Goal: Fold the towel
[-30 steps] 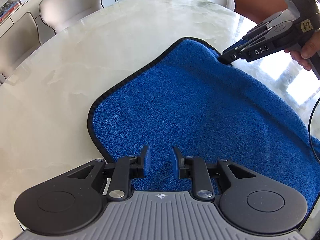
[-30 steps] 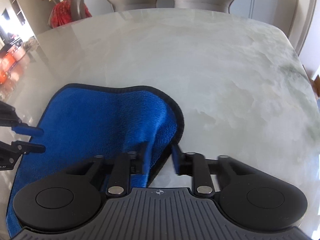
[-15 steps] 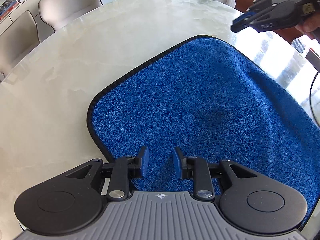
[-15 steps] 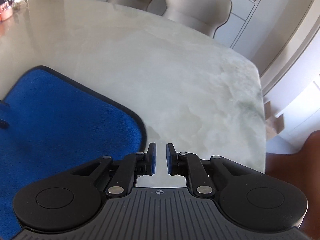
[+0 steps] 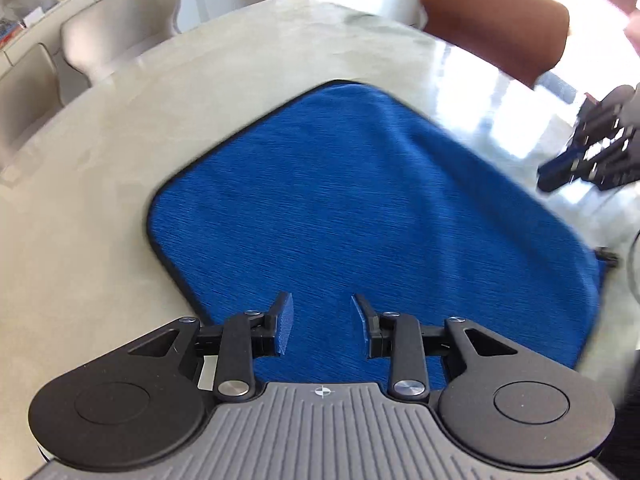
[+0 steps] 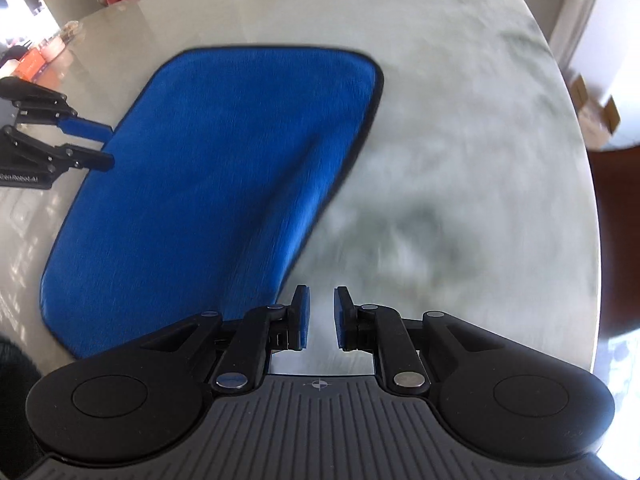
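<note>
Lying flat on the table [image 6: 460, 128], towel [image 6: 224, 168] lengthwise away from both grippers' spread, empty fingers [image 5: 283, 322].

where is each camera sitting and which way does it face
Left wrist: rides on the left tongs, looking along their open fingers over the blue towel toward the brown chair; the right tongs show at right.
Right wrist: rides on the right tongs, looking across the marble table; the left tongs show at left.
Shared: towel, table, each other's tongs.
</note>
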Available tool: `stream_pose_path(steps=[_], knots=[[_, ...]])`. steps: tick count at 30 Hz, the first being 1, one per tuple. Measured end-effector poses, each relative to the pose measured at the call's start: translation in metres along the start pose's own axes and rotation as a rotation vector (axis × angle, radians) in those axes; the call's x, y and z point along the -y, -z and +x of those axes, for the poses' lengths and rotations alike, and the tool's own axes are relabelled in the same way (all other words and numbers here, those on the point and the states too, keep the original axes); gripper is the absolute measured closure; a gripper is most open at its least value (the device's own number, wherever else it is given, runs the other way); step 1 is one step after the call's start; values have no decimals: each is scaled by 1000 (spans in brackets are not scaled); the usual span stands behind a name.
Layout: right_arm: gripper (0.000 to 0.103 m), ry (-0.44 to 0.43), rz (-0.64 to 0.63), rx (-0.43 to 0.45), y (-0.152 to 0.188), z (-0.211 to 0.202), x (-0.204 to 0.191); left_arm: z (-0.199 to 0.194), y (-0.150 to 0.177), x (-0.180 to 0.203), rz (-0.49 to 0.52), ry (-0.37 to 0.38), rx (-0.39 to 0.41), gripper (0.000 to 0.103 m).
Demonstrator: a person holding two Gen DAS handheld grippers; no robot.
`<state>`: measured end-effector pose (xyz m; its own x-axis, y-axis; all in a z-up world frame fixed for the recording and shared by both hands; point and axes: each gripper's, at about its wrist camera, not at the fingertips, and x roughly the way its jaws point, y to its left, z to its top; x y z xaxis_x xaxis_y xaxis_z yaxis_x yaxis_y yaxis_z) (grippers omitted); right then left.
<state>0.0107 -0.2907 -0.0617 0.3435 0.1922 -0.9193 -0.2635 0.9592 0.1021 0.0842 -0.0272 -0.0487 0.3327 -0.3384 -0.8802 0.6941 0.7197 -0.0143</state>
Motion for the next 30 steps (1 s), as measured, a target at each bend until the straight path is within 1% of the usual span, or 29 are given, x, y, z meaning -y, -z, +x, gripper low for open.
stream_pose_path(steps=[4,7,10,15,17,21,24,26,30], knots=[[89,-17,45,20,16,-2,-13,-5,9,18,19,45,-9,68],[89,-9,38,43,18,-1,-24,-2,15,31,44,66,-22,67],[89,-1,-1,47,17,0,-38,-1,22,36,51,79,-40,67],[88,111,-112,-5,31,6,-51,-4,37,35,38,79,-75,66],[87,129,-125,-3,36,6,-52,-7,43,35,33,77,-81,66],[73,175,-77,-18,40,2,-45,-8,55,35,30,67,-102,66],[73,223,-47,-34,42,0,-41,-6,62,35,19,63,-120,65],[73,261,-43,-40,44,0,-41,-7,66,36,16,60,-116,65],[73,292,8,-50,48,-3,-41,-11,71,36,13,61,-112,62]])
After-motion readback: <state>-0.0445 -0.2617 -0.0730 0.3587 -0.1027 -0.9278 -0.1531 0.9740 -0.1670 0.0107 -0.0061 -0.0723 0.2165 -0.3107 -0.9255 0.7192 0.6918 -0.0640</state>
